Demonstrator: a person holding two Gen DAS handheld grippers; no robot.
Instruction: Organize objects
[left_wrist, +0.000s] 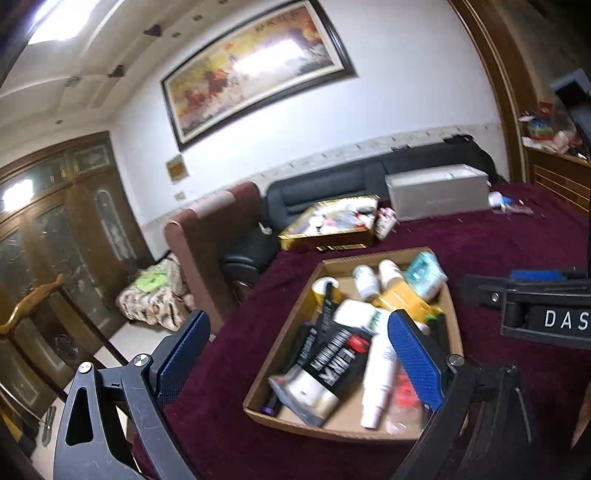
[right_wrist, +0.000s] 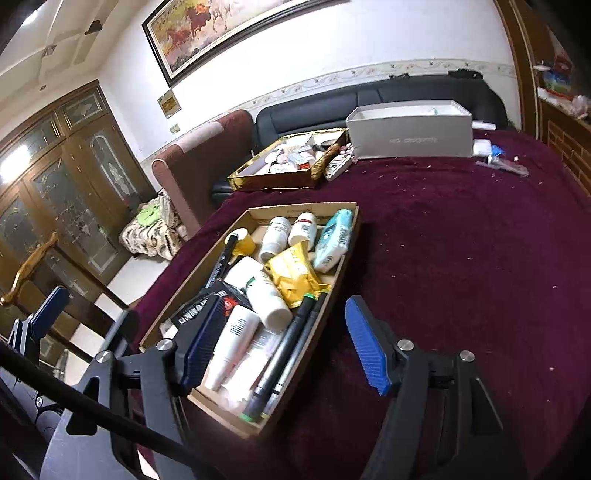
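Note:
An open cardboard tray (left_wrist: 332, 432) (right_wrist: 195, 277) lies on the maroon cloth (right_wrist: 461, 240). It is packed with white bottles (right_wrist: 266, 295), a yellow pouch (right_wrist: 295, 273), a teal wipes pack (right_wrist: 334, 236), a black box (left_wrist: 336, 354) and dark pens (right_wrist: 288, 350). My left gripper (left_wrist: 297, 325) hangs open over the tray's near left part, with nothing between its blue pads. My right gripper (right_wrist: 286, 301) is open above the tray's near right corner, also holding nothing. The right gripper's body (left_wrist: 535, 306) shows at the right edge of the left wrist view.
A gold tray (right_wrist: 273, 181) of small items and a grey open box (right_wrist: 410, 138) stand at the cloth's far edge, before a dark sofa (right_wrist: 314, 107). A brown chair (right_wrist: 199, 158) and wooden cabinet doors (right_wrist: 74, 177) are to the left. Small items (right_wrist: 495, 155) lie far right.

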